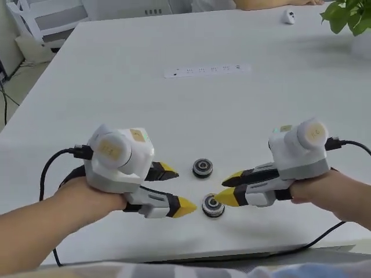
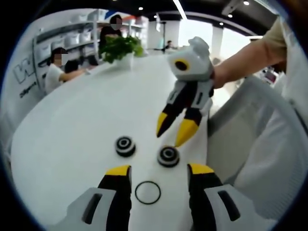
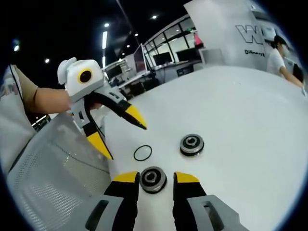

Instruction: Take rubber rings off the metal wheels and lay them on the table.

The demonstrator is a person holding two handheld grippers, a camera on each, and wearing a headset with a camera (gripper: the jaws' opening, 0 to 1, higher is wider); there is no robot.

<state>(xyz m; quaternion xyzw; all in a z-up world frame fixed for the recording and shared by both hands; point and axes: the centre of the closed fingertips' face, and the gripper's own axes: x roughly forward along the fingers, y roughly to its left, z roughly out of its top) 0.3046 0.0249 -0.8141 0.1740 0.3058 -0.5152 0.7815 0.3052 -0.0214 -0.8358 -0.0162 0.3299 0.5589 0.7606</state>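
Two metal wheels stand on the white table (image 1: 116, 87): the far one (image 1: 202, 167) (image 2: 125, 146) (image 3: 192, 144) and the near one (image 1: 213, 205) (image 2: 168, 156) (image 3: 153, 179). A thin black rubber ring (image 2: 147, 192) (image 3: 142, 153) lies flat on the table between the jaws of my left gripper (image 1: 177, 187) (image 2: 159, 169) (image 3: 124, 139), which is open and holds nothing. My right gripper (image 1: 227, 188) (image 3: 156, 177) (image 2: 172, 136) is open too, with its tips on either side of the near wheel. I cannot tell whether they touch it.
A white power strip (image 1: 207, 70) lies mid-table, beyond the wheels. A potted plant (image 1: 348, 14) (image 2: 120, 48) and a small white object (image 1: 288, 16) sit at the far right. Black cables (image 1: 49, 168) trail from both grippers. The table's near edge runs just below the hands.
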